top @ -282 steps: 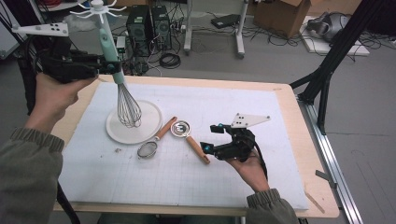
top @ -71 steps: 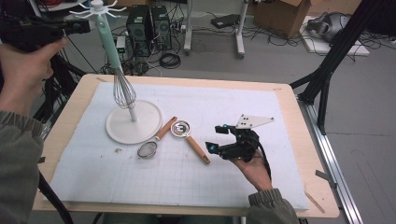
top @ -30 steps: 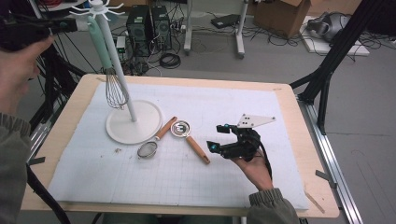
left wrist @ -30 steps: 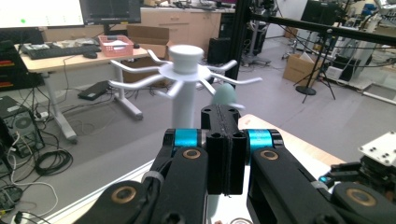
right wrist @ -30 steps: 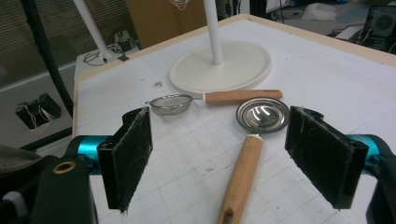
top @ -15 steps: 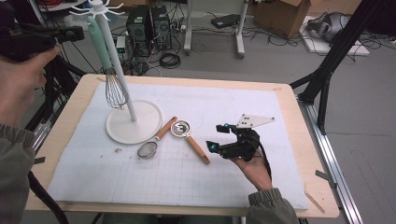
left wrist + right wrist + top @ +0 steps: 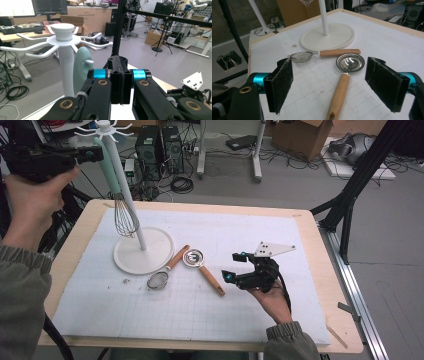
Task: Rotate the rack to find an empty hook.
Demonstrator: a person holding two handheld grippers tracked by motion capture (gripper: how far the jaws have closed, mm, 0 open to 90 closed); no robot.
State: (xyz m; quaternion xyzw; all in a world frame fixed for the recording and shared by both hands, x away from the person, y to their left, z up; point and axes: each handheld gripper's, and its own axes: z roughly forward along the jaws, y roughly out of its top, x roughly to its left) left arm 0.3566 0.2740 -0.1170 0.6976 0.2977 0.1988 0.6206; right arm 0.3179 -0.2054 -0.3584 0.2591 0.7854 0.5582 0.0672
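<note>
A whisk (image 7: 125, 220) with a mint-green handle (image 7: 83, 65) hangs from a hook of the white rack (image 7: 131, 205), its wires just above the round base (image 7: 152, 257). High up at the rack's top, my left gripper (image 7: 94, 154) (image 7: 121, 67) is shut with nothing between its jaws, just beside the handle's top end. My right gripper (image 7: 233, 265) (image 7: 329, 72) rests low over the mat, open wide. A metal spoon (image 7: 350, 62) (image 7: 193, 257) with a wooden handle lies ahead of it, between the lines of its two jaws. A small wire strainer (image 7: 301, 56) (image 7: 158, 280) lies beside the base.
A white gridded mat (image 7: 300, 270) covers most of the wooden table (image 7: 320, 240). A black frame leg (image 7: 350, 195) stands off the table's right side. Computer cases and cables sit on the floor behind.
9.4 s ago my left gripper held the whisk over the base; since 2.4 s ago it has hung on the rack. In the last second my left hand has shifted slightly right. My right gripper has not moved.
</note>
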